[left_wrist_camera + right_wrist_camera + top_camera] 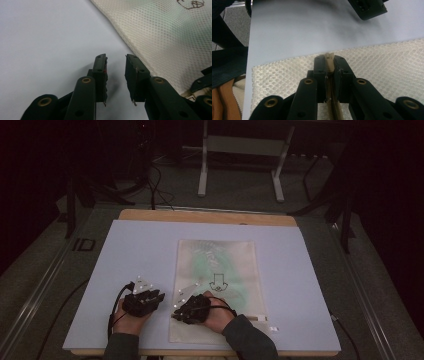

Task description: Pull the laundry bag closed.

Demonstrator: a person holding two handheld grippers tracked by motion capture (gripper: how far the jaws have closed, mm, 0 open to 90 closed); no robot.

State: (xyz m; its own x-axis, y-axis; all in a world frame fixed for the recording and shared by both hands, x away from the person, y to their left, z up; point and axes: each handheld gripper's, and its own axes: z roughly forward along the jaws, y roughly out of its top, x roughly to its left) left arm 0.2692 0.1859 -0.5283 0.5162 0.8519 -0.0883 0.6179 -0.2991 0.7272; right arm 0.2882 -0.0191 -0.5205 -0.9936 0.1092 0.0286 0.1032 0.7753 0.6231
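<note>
Mesh bag (216, 285) lies flat on the worktop (125, 255); with the right hand-held gripper (329, 65) clenched on its zipper (328, 60) at the near edge, bring the released left hand-held gripper (116, 66), just beside that bag's left edge, onto the fabric to brace it.

R claw (329, 65) pinching zipper (329, 60) on mesh bag (387, 65).
</note>
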